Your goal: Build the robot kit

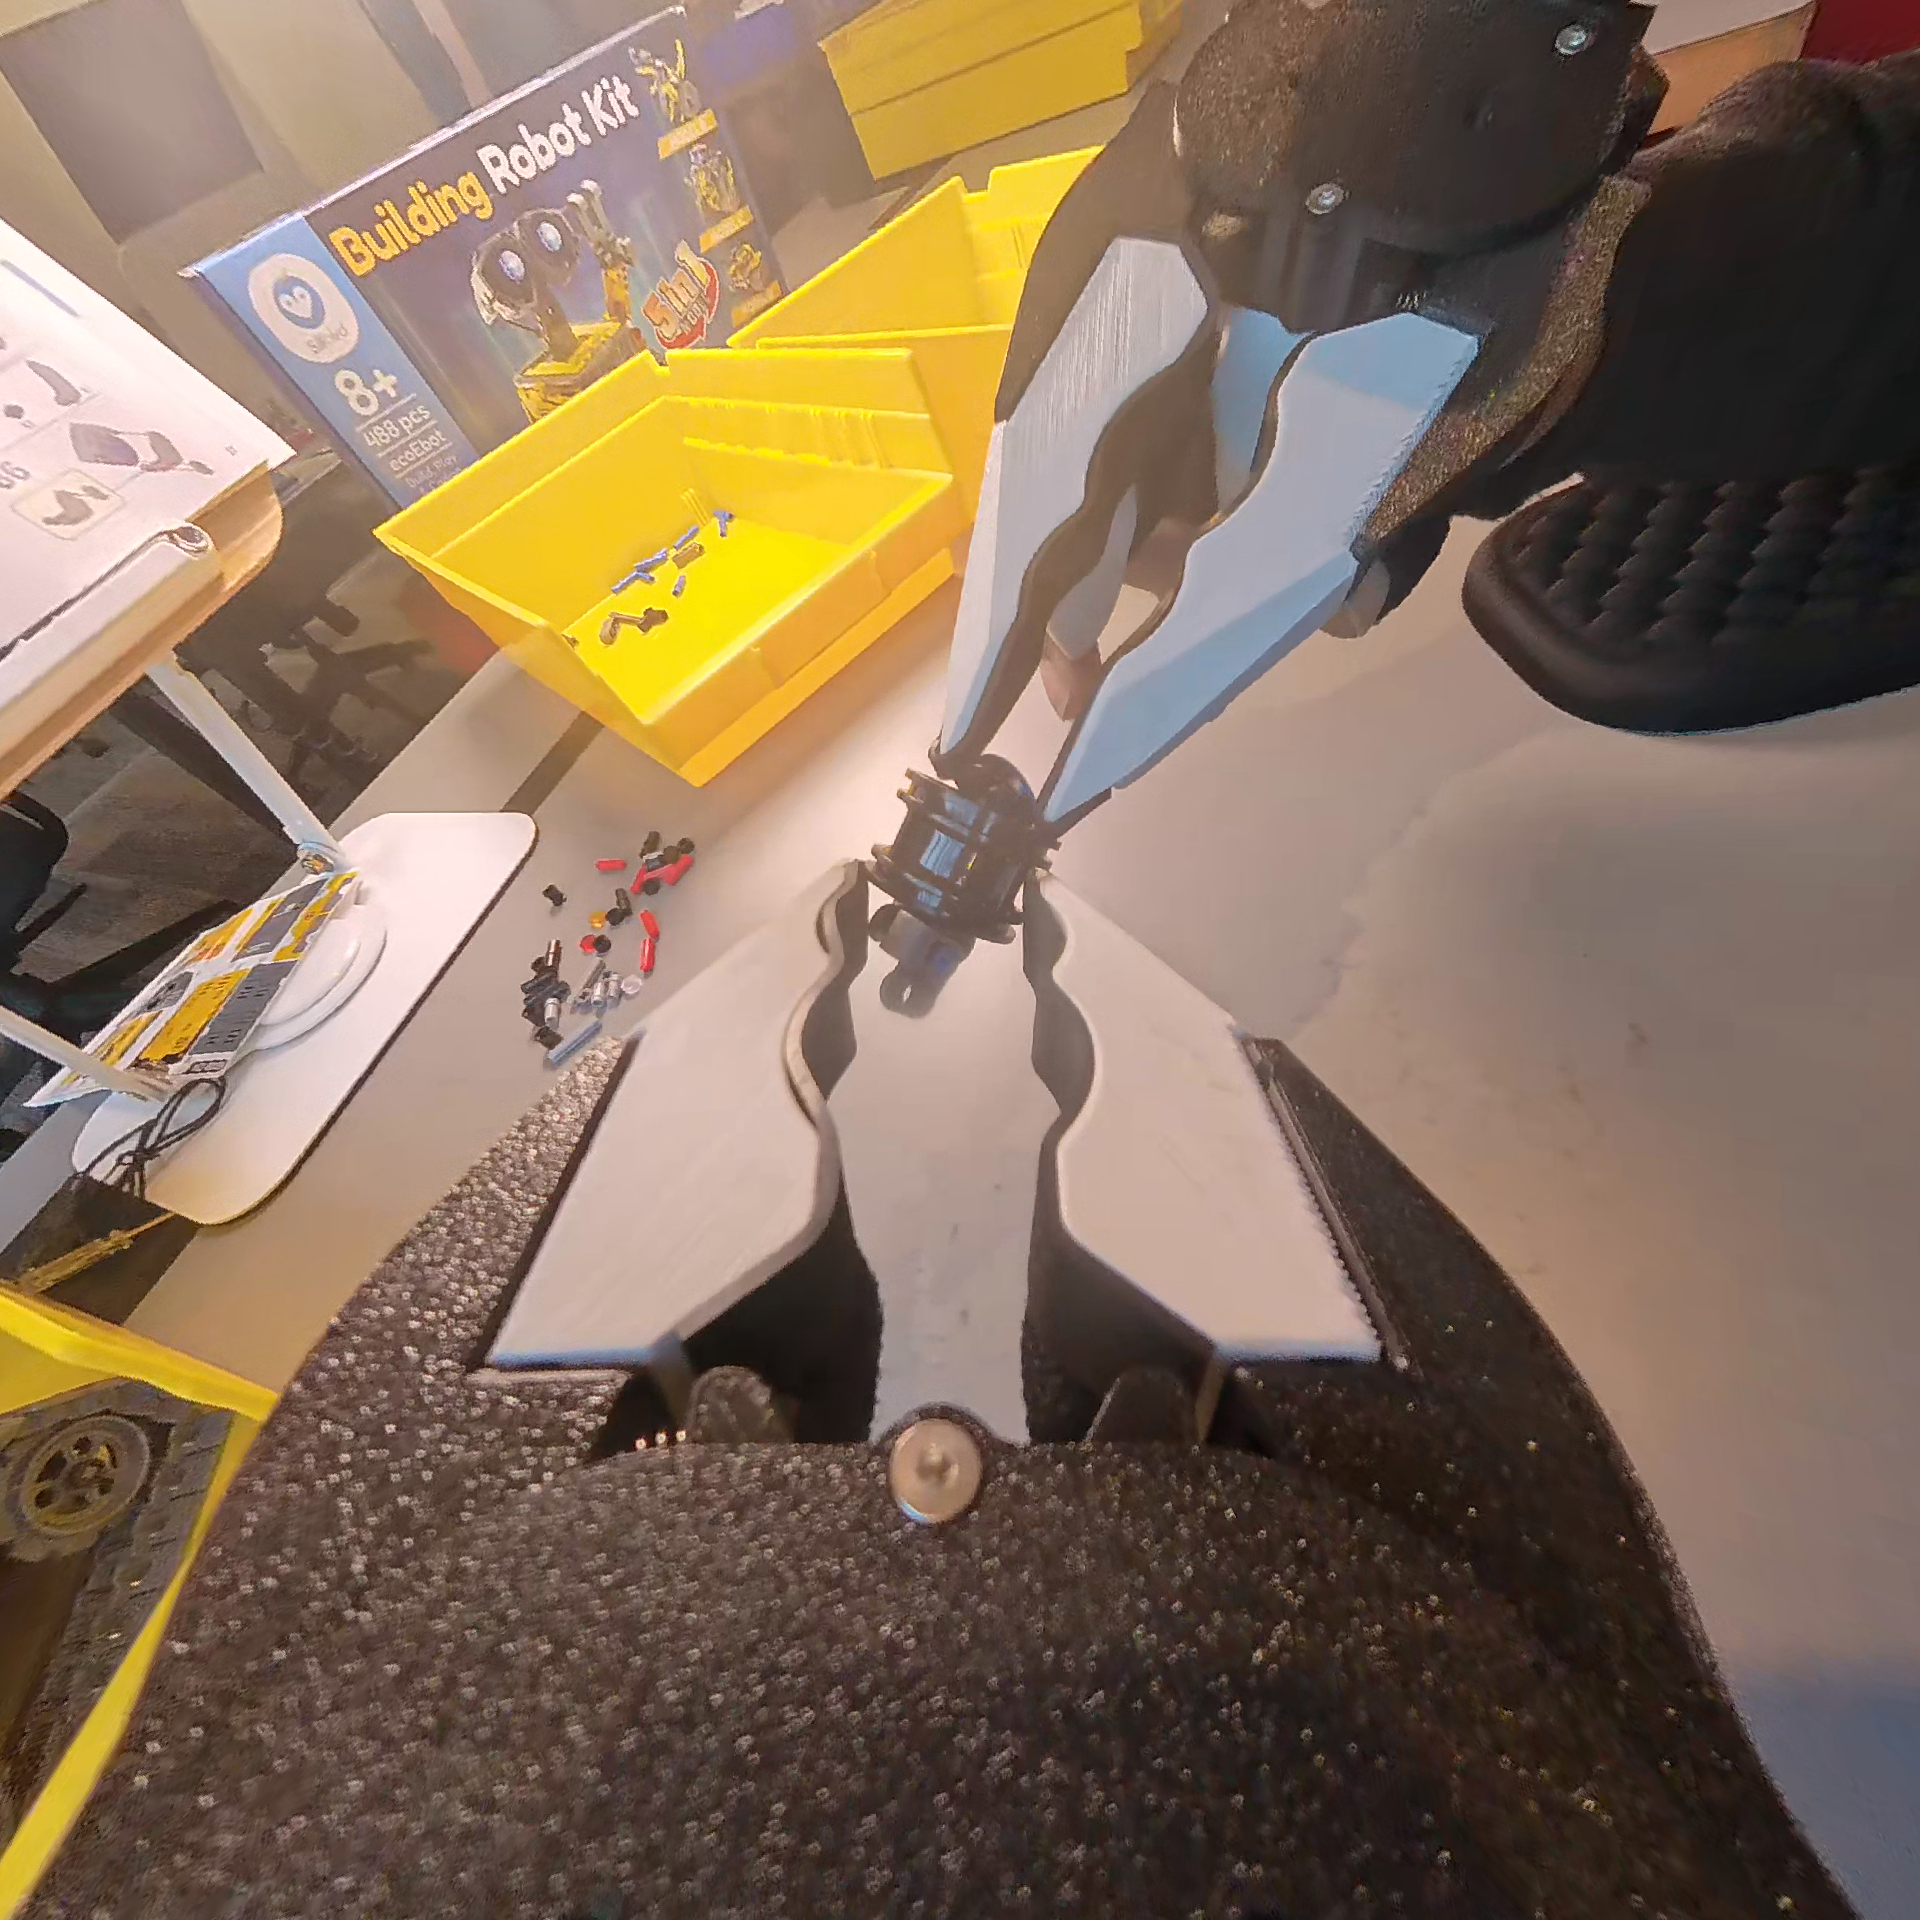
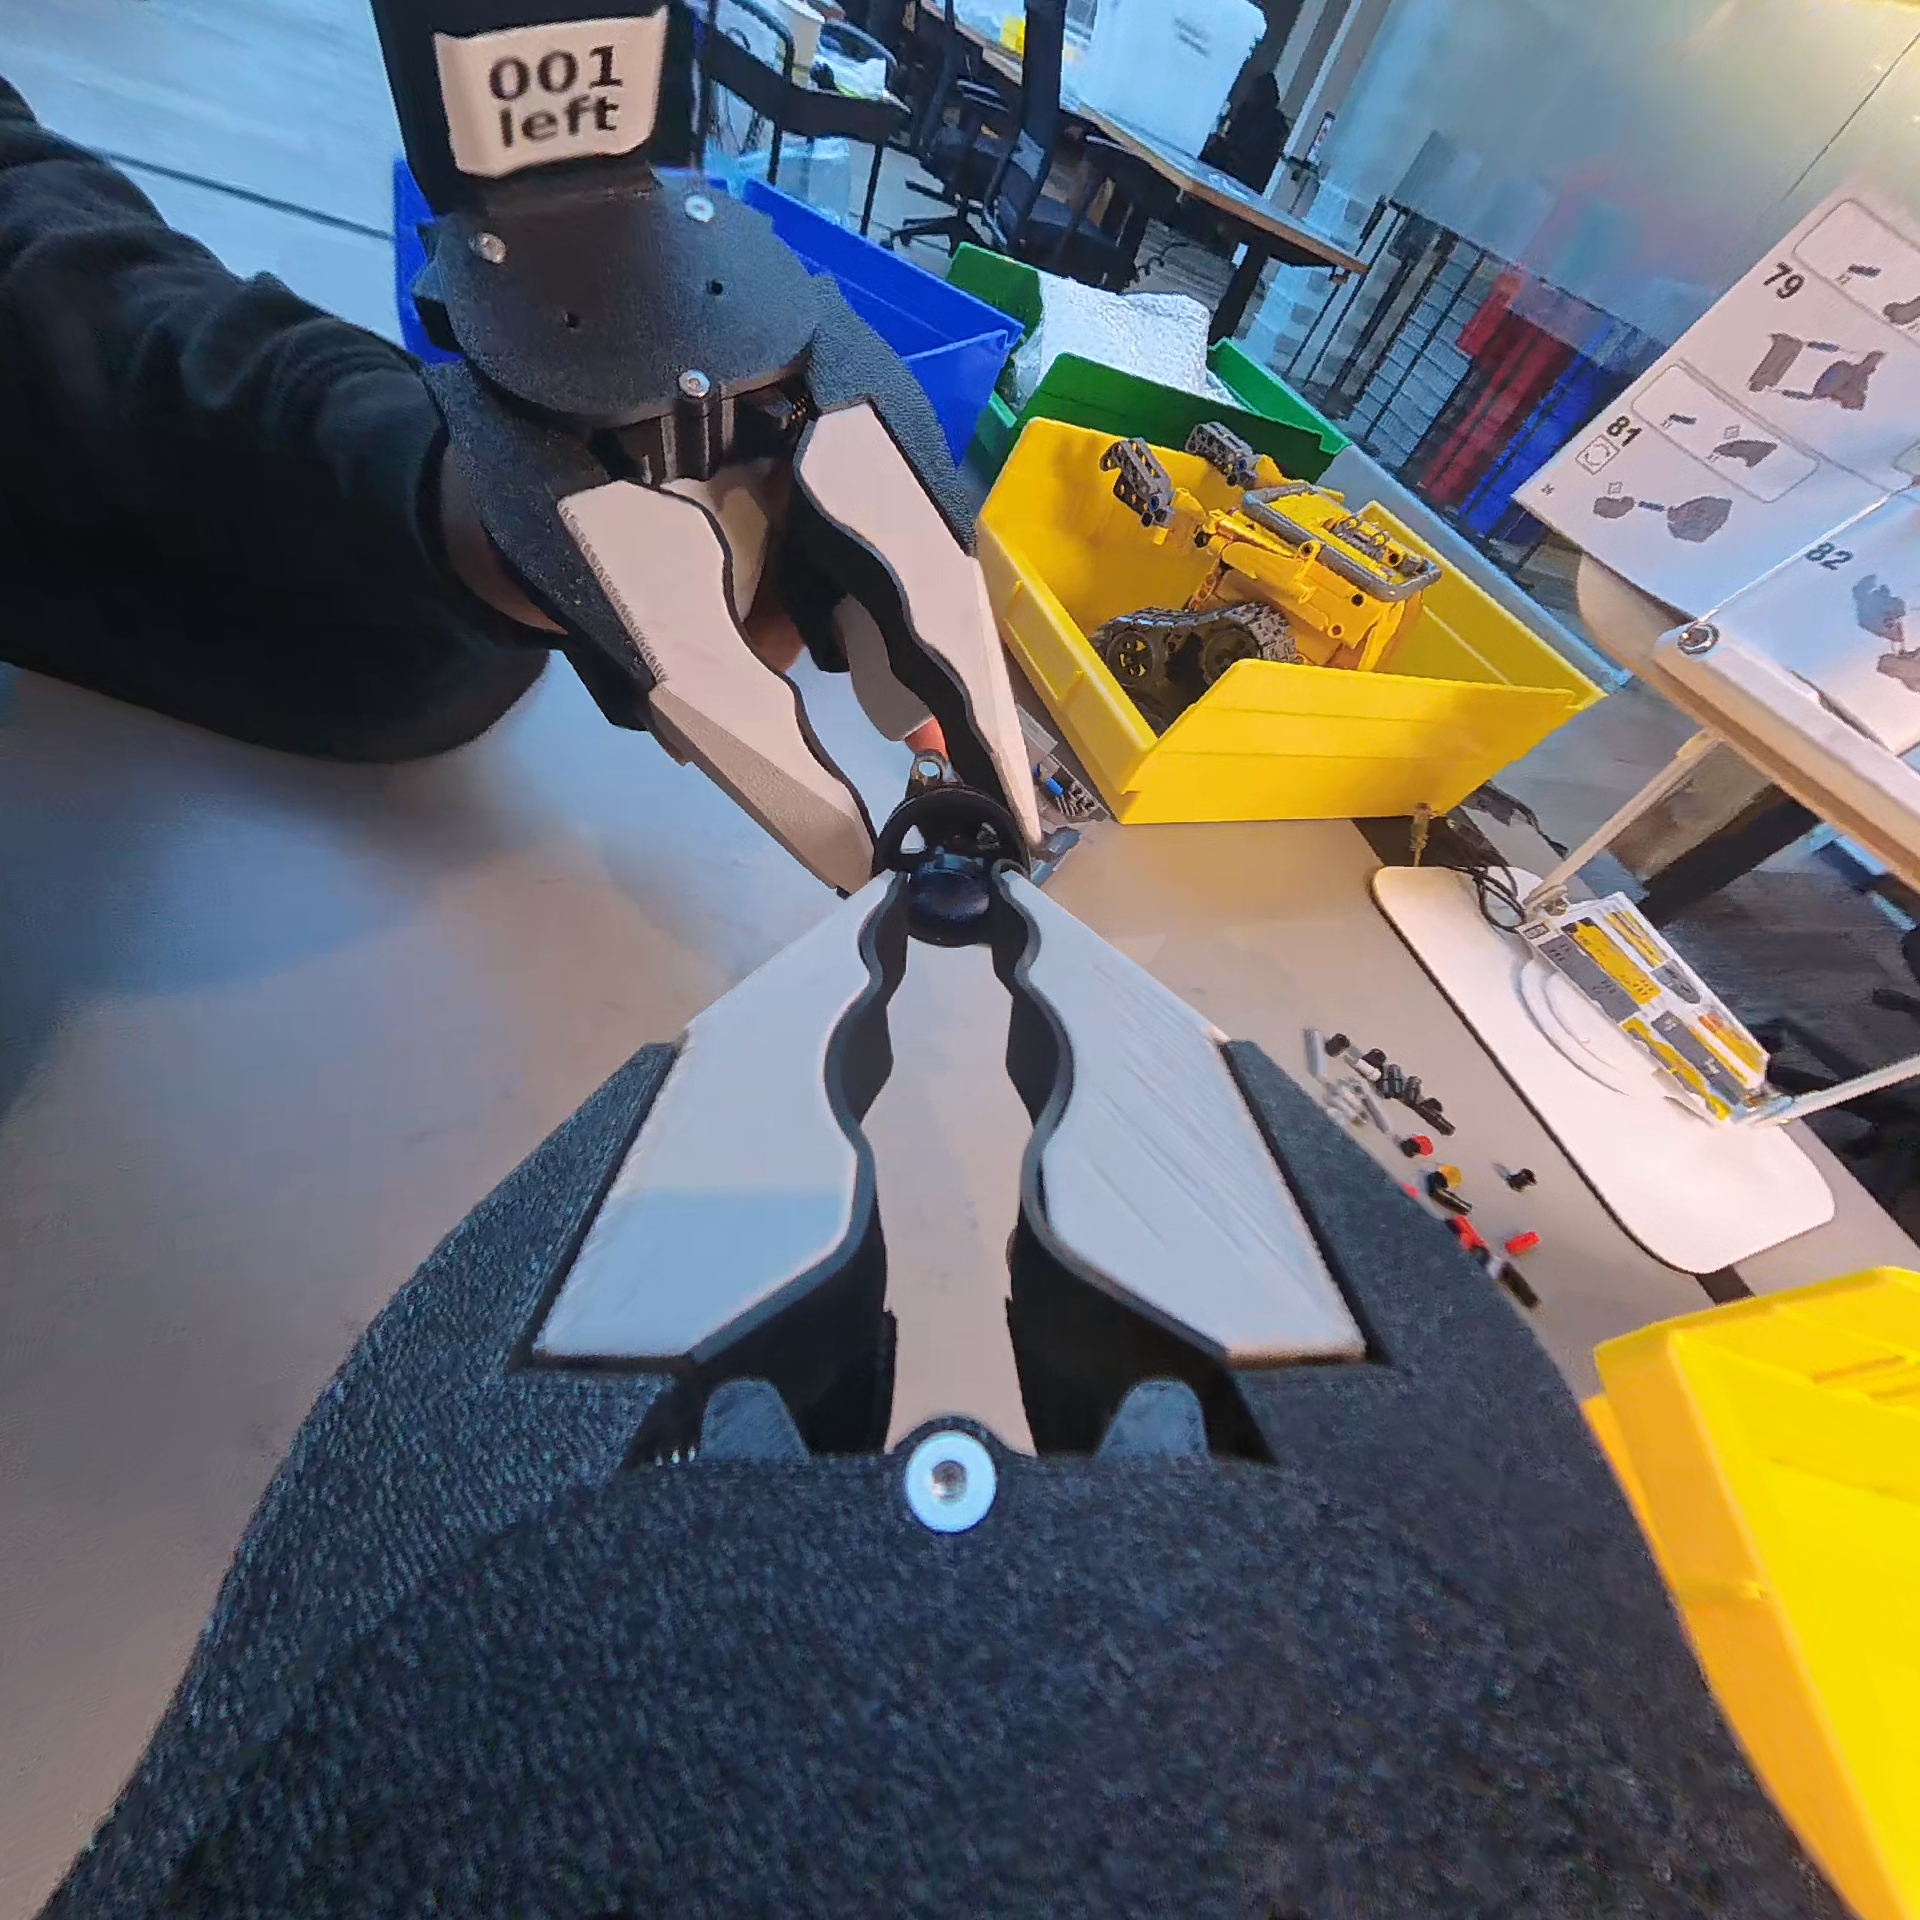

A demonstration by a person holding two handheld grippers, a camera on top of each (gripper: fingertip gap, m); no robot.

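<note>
Over the grey table (image 1: 1455,987), both grippers' fingers clamp one small black assembly (image 1: 951,857).

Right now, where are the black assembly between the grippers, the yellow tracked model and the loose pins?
black assembly (image 1: 951,857): left wrist view, ribbed barrel.
yellow tracked model (image 2: 1273,566): right wrist view, yellow body.
loose pins (image 1: 613,951): left wrist view, middle of scatter.

bare grey tabletop (image 2: 312,1039) lies open on the left in the right wrist view, while on the right loose small parts (image 2: 1423,1143), a white stand base (image 2: 1621,1164) and yellow bins (image 2: 1299,727) crowd the way.
</note>
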